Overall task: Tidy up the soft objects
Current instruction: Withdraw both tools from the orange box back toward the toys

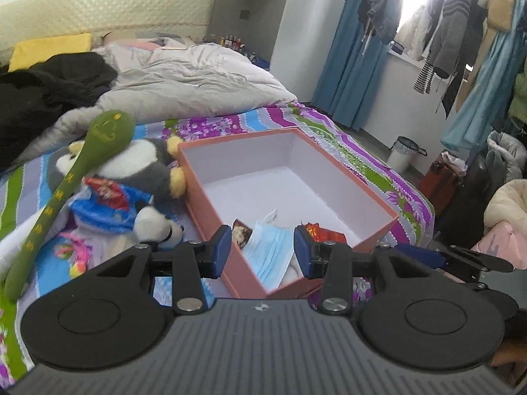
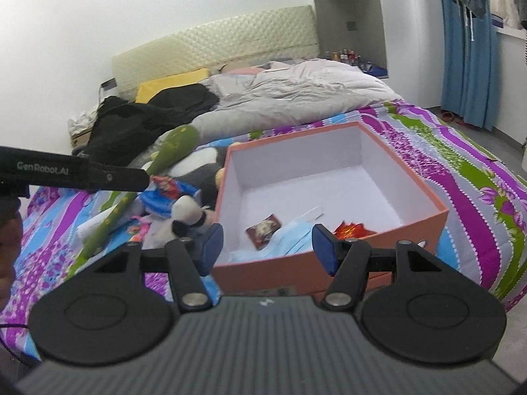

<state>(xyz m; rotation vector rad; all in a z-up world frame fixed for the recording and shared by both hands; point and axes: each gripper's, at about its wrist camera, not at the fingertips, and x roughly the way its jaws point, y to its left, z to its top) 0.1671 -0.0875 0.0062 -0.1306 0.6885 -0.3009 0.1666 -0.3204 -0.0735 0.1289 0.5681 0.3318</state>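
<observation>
An open orange box (image 1: 210,177) (image 2: 421,177) with a white inside sits on the patterned bedsheet. In it lie a blue face mask (image 1: 270,250) (image 2: 290,235), a small dark red packet (image 1: 242,232) (image 2: 263,228) and a shiny red wrapper (image 1: 324,235) (image 2: 352,230). Left of the box is a pile: a grey-white plush penguin (image 1: 145,168) (image 2: 197,168), a long green plush (image 1: 66,194) (image 2: 171,148), a blue snack bag (image 1: 102,210) (image 2: 164,197). My left gripper (image 1: 262,251) is open and empty over the box's near corner. My right gripper (image 2: 266,250) is open and empty at the box's near wall.
A grey duvet (image 1: 184,79) (image 2: 296,89), black clothing (image 1: 42,95) (image 2: 141,121) and a yellow pillow (image 1: 49,47) lie further up the bed. Clothes hang at the right (image 1: 461,33). A bin (image 1: 403,153) and bags stand on the floor beyond the bed's edge.
</observation>
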